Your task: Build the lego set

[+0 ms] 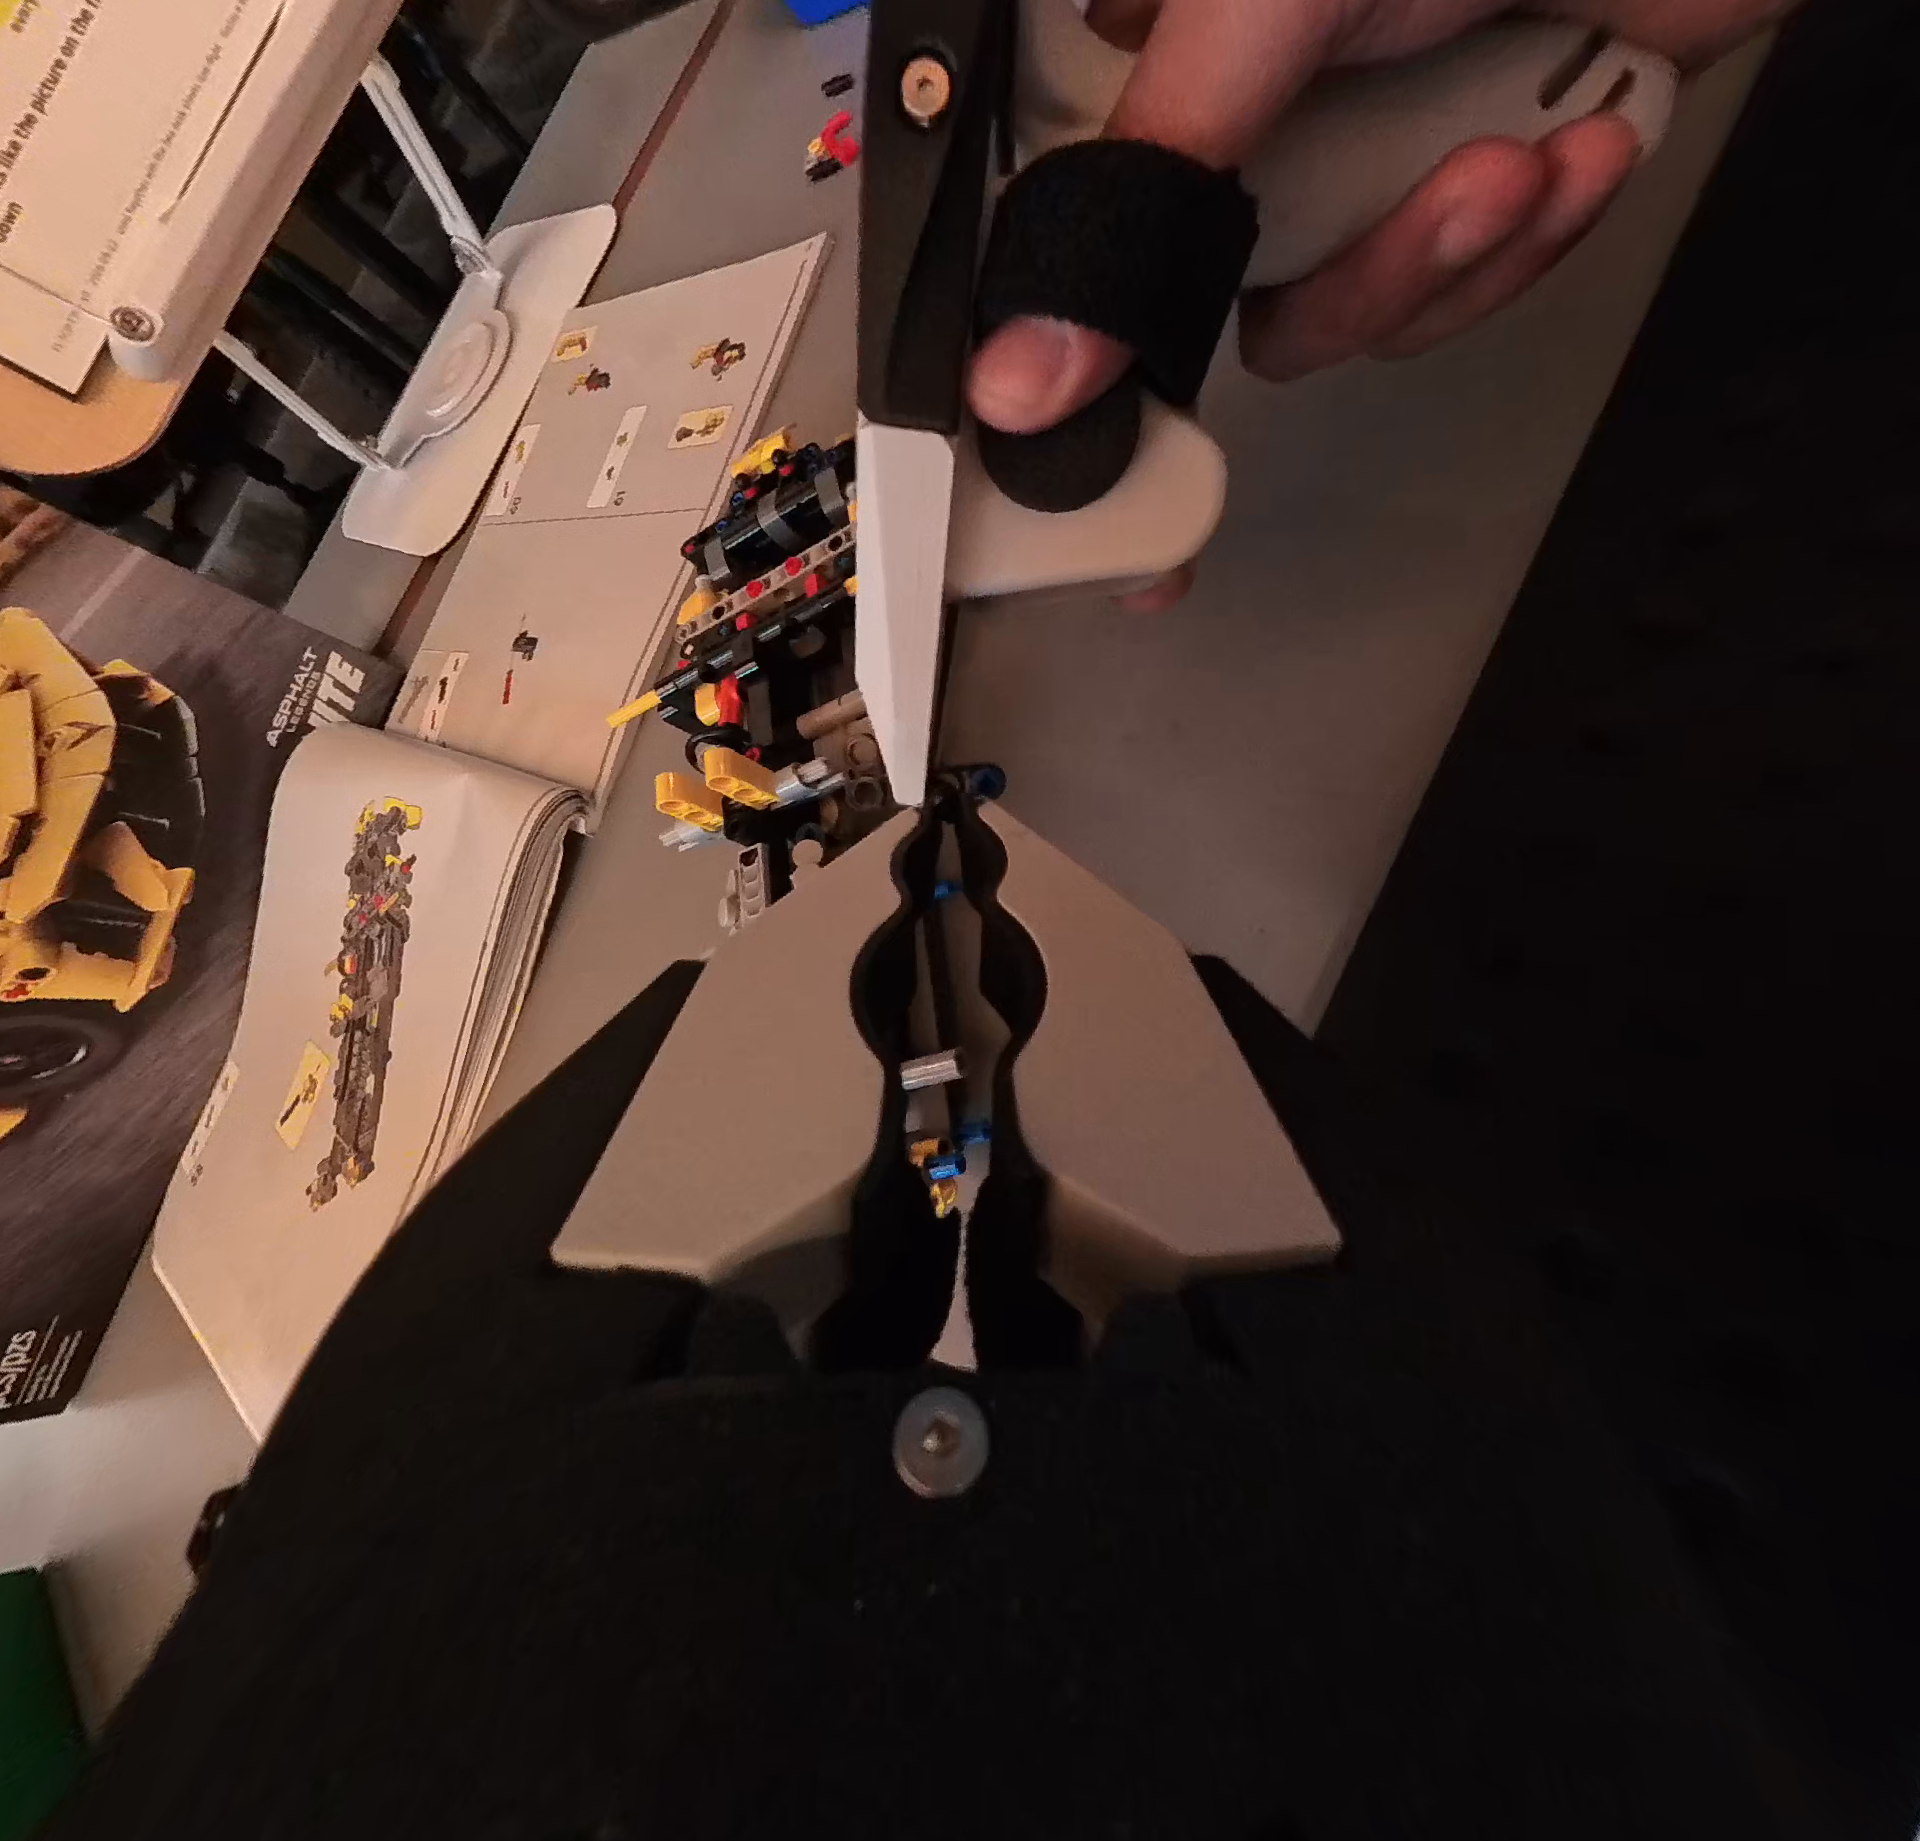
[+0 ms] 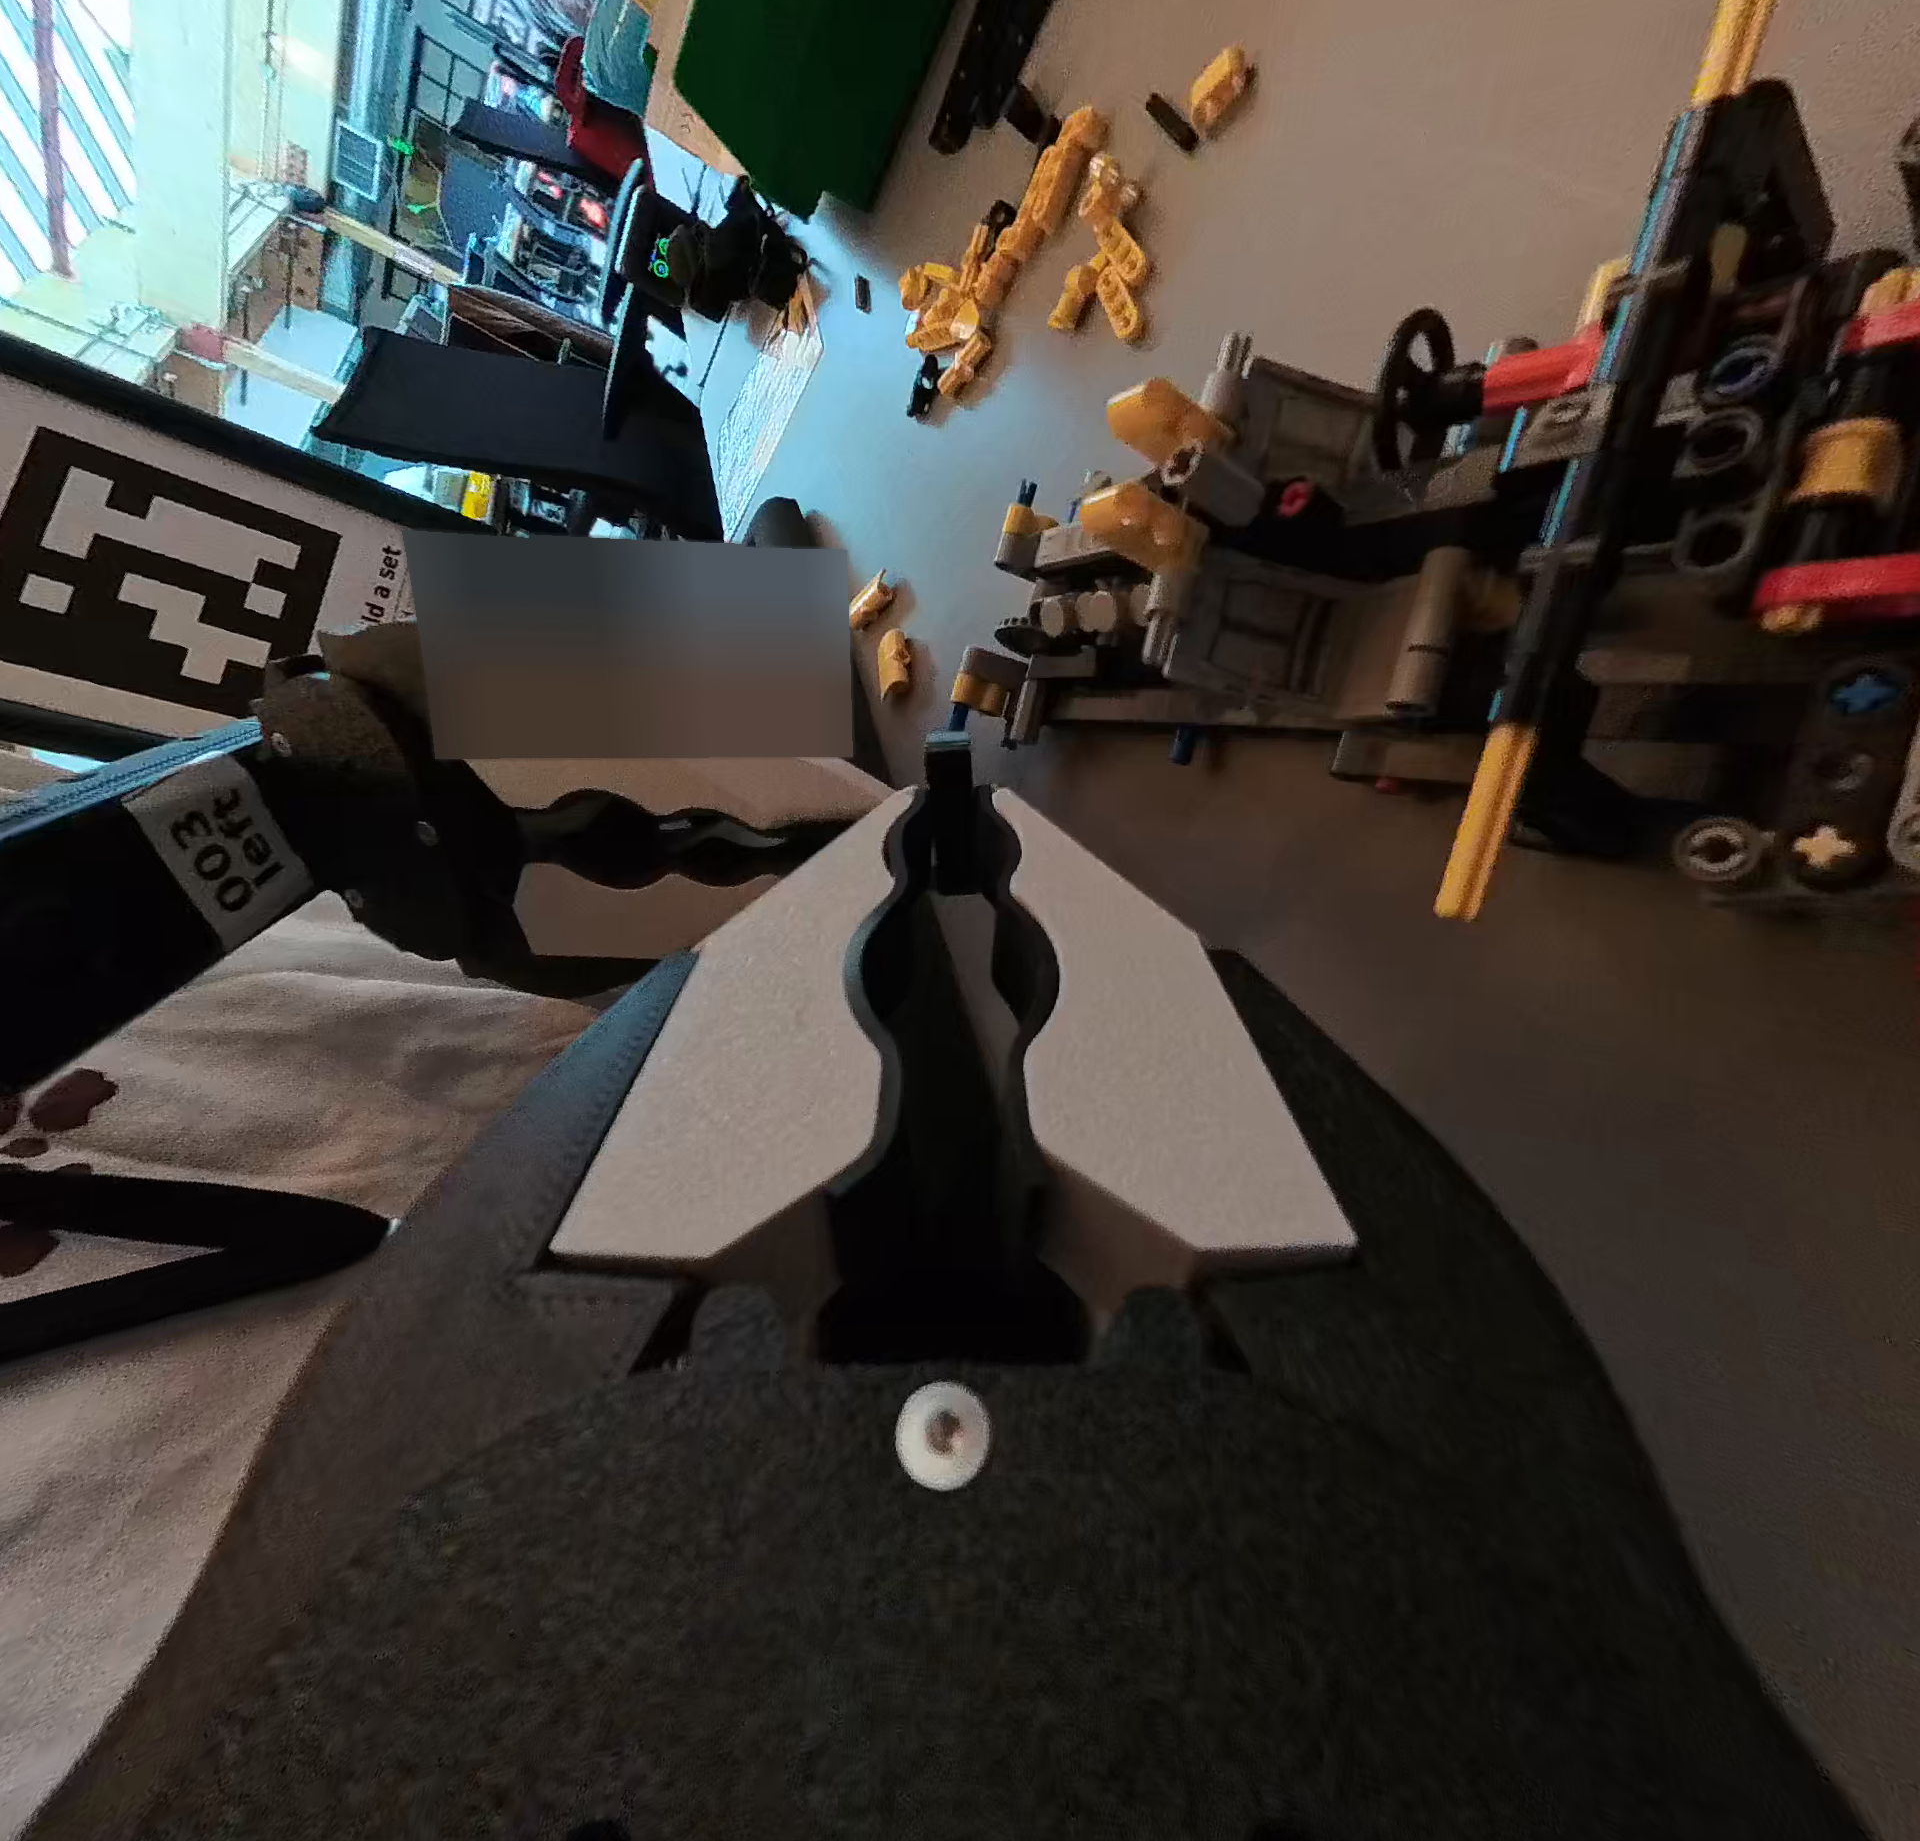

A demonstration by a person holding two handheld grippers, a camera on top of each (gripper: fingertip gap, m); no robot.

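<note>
Although small and light, the black beam with blue pins (image 1: 940, 960) pinched between the nearly closed jaws of the left gripper (image 1: 940, 804) is rigid plastic and slick, so it could pivot in the grip. At two o'clock of the right gripper (image 2: 948, 804), pressed on a small black piece (image 2: 948, 783), the half-built car chassis (image 2: 1455, 565) lies on the table (image 2: 1455, 1064). That chassis looks stiff but its joints are fragile (pins pop loose), so I would hold it by the grey frame.
</note>
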